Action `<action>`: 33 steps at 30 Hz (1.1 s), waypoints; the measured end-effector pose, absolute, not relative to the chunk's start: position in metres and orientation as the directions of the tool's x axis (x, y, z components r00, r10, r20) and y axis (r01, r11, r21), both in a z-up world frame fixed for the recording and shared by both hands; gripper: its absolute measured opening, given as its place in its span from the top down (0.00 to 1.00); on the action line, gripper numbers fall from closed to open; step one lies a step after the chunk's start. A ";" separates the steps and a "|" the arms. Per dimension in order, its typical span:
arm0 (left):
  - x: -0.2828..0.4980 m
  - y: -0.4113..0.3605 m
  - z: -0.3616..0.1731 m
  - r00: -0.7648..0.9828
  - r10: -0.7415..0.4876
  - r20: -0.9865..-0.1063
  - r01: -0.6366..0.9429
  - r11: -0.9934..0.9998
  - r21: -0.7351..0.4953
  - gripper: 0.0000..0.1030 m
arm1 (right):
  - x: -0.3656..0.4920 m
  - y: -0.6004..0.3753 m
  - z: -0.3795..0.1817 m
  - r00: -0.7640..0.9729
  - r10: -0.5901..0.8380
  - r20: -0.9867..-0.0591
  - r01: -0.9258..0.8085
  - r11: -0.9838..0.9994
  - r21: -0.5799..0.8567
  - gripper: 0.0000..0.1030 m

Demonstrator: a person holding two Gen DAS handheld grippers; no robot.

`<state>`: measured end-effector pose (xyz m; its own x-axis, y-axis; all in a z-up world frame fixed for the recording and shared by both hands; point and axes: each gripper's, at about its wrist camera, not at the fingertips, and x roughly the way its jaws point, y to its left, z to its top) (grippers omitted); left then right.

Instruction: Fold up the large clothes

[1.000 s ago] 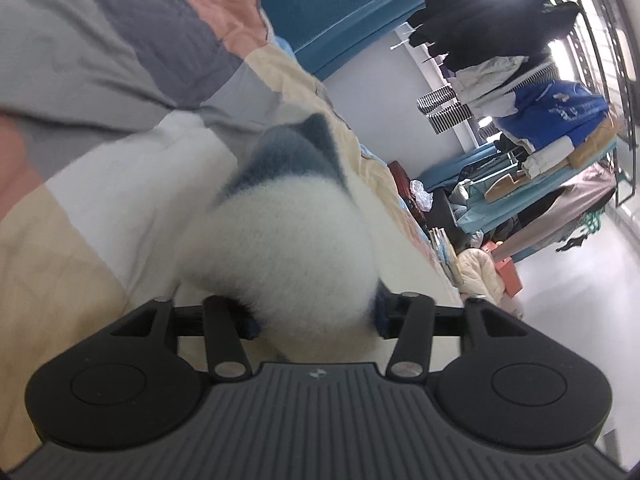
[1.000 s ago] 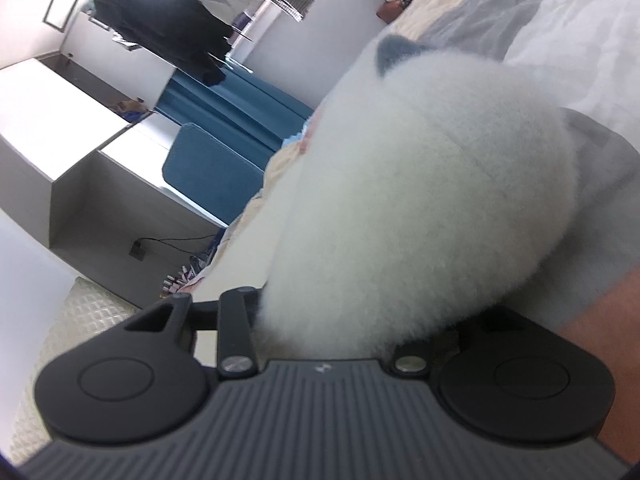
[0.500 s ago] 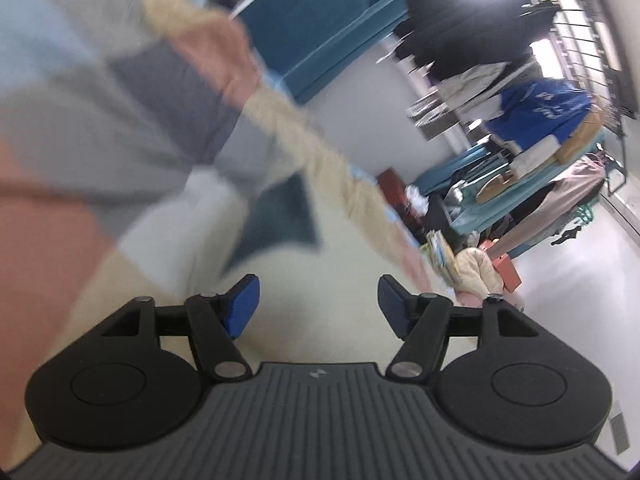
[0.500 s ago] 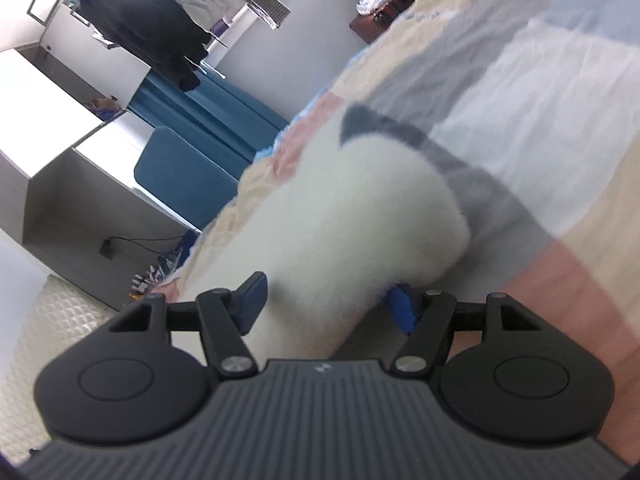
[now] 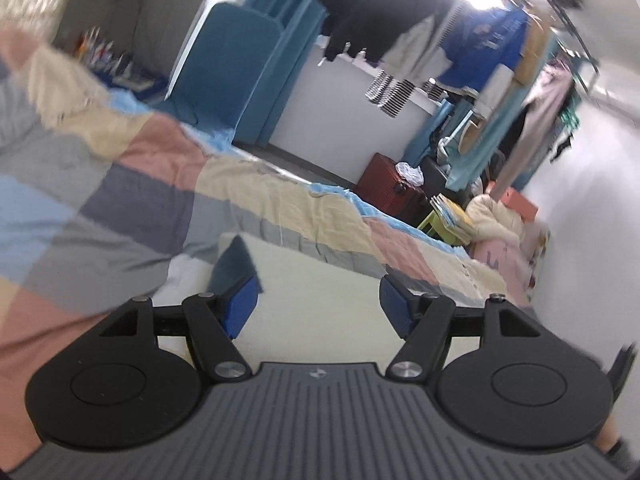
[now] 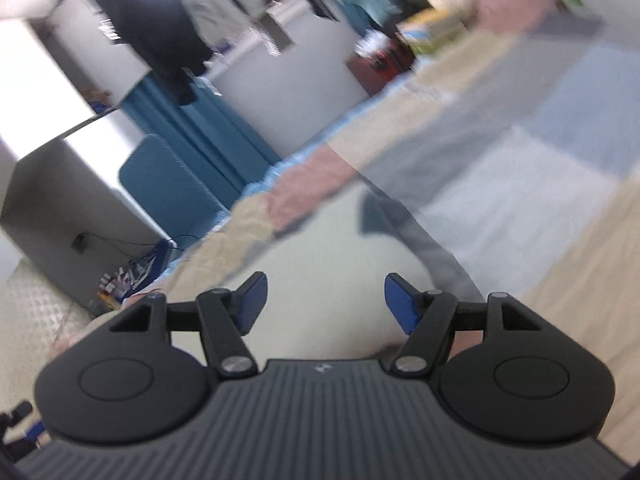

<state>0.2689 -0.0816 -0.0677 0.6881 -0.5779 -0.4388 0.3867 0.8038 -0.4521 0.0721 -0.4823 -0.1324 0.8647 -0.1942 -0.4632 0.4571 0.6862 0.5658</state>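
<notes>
I have both claws standing wide with nothing between the blue pads. The left claw (image 5: 318, 306) sits low in its frame, and the white fleece garment (image 5: 320, 280) lies just past and below it on the patchwork quilt (image 5: 140, 184), its dark grey corner (image 5: 236, 264) by the left pad. The right claw (image 6: 322, 304) looks down on the same garment (image 6: 320, 264), which runs up towards centre frame. Neither seems clearly nearer. Both point slightly downward, rolled against the bed.
</notes>
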 end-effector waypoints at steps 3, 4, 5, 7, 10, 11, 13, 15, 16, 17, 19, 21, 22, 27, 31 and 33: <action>0.248 -0.090 -0.049 0.699 -0.573 -0.428 0.423 0.814 -0.398 0.30 | 0.063 -0.461 -0.100 0.899 -0.183 -0.398 0.393 0.738 0.548 0.34; 0.240 -0.093 -0.042 0.703 -0.572 -0.421 0.437 0.816 -0.378 0.30 | 0.060 -0.454 -0.090 0.909 -0.180 -0.377 0.373 0.757 0.536 0.34; 0.231 -0.096 -0.035 0.707 -0.574 -0.413 0.455 0.816 -0.356 0.30 | 0.057 -0.444 -0.079 0.920 -0.172 -0.351 0.345 0.782 0.520 0.34; 0.215 -0.101 -0.023 0.714 -0.579 -0.393 0.481 0.814 -0.324 0.30 | 0.054 -0.424 -0.060 0.931 -0.168 -0.325 0.307 0.840 0.448 0.34; 0.188 -0.107 -0.008 0.731 -0.578 -0.363 0.518 0.816 -0.255 0.30 | 0.049 -0.392 -0.039 0.943 -0.156 -0.294 0.257 0.902 0.346 0.34; 0.180 -0.109 -0.005 0.739 -0.572 -0.355 0.524 0.820 -0.230 0.30 | 0.048 -0.382 -0.035 0.947 -0.143 -0.289 0.238 0.914 0.328 0.34; 0.165 -0.113 0.000 0.754 -0.563 -0.338 0.534 0.825 -0.184 0.30 | 0.045 -0.367 -0.030 0.951 -0.120 -0.284 0.209 0.928 0.308 0.34; 0.152 -0.115 0.003 0.756 -0.564 -0.331 0.546 0.823 -0.156 0.30 | 0.041 -0.350 -0.028 0.954 -0.099 -0.284 0.181 0.943 0.278 0.34; 0.146 -0.115 0.003 0.755 -0.564 -0.334 0.551 0.822 -0.144 0.30 | 0.039 -0.342 -0.028 0.956 -0.089 -0.281 0.164 0.952 0.259 0.34; 0.142 -0.116 0.003 0.755 -0.563 -0.336 0.554 0.822 -0.132 0.30 | 0.037 -0.333 -0.028 0.958 -0.079 -0.275 0.147 0.960 0.237 0.34; 0.134 -0.117 0.001 0.759 -0.556 -0.340 0.552 0.826 -0.116 0.30 | 0.032 -0.316 -0.027 0.960 -0.076 -0.270 0.136 0.968 0.210 0.34; 0.128 -0.117 -0.001 0.756 -0.554 -0.348 0.555 0.825 -0.106 0.30 | 0.029 -0.302 -0.028 0.957 -0.076 -0.280 0.132 0.973 0.190 0.34; 0.125 -0.117 -0.002 0.757 -0.552 -0.350 0.555 0.825 -0.103 0.30 | 0.028 -0.297 -0.029 0.955 -0.077 -0.288 0.134 0.974 0.184 0.34; 0.127 -0.112 -0.015 0.755 -0.547 -0.362 0.550 0.829 -0.106 0.30 | 0.026 -0.280 -0.038 0.939 -0.096 -0.331 0.162 0.971 0.178 0.34; 0.134 -0.110 -0.029 0.747 -0.546 -0.380 0.549 0.829 -0.111 0.30 | 0.025 -0.269 -0.047 0.926 -0.116 -0.360 0.184 0.970 0.159 0.34; 0.139 -0.108 -0.036 0.742 -0.544 -0.392 0.547 0.829 -0.116 0.30 | 0.026 -0.266 -0.051 0.920 -0.124 -0.372 0.195 0.968 0.159 0.34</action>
<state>0.1391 -0.1082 -0.0356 0.7419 -0.5437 -0.3924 0.5467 0.8293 -0.1156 0.0257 -0.2656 -0.0506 0.9198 -0.1241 -0.3723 0.1950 0.9678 0.1594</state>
